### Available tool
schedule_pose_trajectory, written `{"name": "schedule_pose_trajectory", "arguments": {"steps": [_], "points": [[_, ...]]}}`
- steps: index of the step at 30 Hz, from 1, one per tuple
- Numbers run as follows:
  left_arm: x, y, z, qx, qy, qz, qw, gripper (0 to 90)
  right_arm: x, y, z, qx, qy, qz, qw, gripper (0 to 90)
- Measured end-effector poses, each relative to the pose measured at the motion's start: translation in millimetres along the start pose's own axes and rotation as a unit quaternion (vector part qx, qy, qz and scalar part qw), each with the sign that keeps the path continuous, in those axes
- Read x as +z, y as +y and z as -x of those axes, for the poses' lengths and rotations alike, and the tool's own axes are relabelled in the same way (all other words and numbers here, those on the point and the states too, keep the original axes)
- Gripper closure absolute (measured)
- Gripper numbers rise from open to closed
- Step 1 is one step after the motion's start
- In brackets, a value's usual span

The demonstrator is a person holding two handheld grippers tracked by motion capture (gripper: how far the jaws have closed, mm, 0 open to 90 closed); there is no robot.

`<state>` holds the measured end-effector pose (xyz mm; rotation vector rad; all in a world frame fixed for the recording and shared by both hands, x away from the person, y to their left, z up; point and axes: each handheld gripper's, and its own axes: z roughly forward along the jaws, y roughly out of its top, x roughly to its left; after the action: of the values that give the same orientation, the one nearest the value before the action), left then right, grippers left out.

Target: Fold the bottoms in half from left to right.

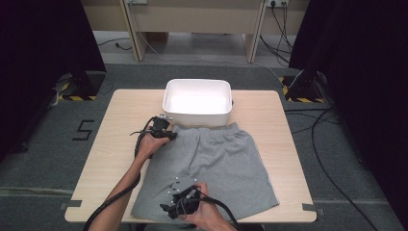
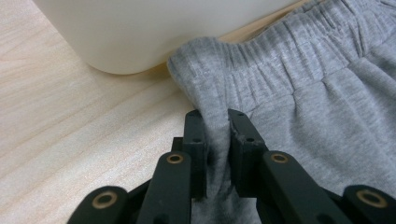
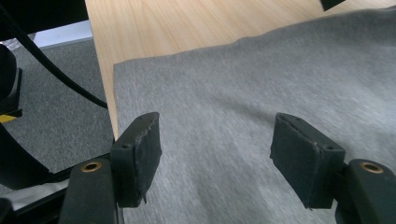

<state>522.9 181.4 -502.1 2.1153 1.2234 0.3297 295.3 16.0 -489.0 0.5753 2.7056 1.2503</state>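
With grey shorts (image 1: 207,166) spread flat on the table (image 1: 110,144), waistband toward the white tub (image 1: 197,102) at the far edge, I am starting a fold or lift. My left tongs (image 2: 215,122) have pinched a ridge of cloth at the left corner of the waistband (image 2: 280,65), just beside the tub's rounded corner; the pads press on the fabric from both sides. My right tongs (image 3: 217,154) stand wide over the near left leg of the shorts, close to the hem and the table's front edge, with cloth below them but nothing gripped.

To do this step well, I judge the right tongs should drop onto the hem corner, gather a comparable ridge, and close firmly before either hand lifts. Both grips should catch both layers of cloth, or the shorts will peel open when raised. I should lift both hands together and keep the left side taut so the fold lands straight. The left hand sits near the tub, so I should draw away from it rather than drag cloth under its wall.

Readable writing: a dark numeral 5 (image 1: 84,130) marked on the floor left of the table. No brand or label shows on the shorts or tub.
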Motion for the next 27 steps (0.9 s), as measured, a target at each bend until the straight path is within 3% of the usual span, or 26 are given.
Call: {"name": "schedule_pose_trajectory", "arguments": {"steps": [6, 17, 27], "points": [[-3.4, -2.1, -1.1, 0.007, 0.006, -0.007, 0.9999, 78.3, 11.7, 5.0, -11.7, -0.005, 0.014, -0.002, 0.9999, 33.8], [-7.0, -5.6, -3.6, 0.003, 0.005, -0.009, 0.9999, 78.3, 38.4, 16.4, -40.6, -0.024, 0.042, -0.009, 0.9988, 33.7], [-8.2, -7.3, -7.5, -0.009, -0.007, -0.006, 0.9999, 77.8, 61.4, 21.4, -53.0, -0.025, 0.041, -0.005, 0.9988, 33.7]]}}
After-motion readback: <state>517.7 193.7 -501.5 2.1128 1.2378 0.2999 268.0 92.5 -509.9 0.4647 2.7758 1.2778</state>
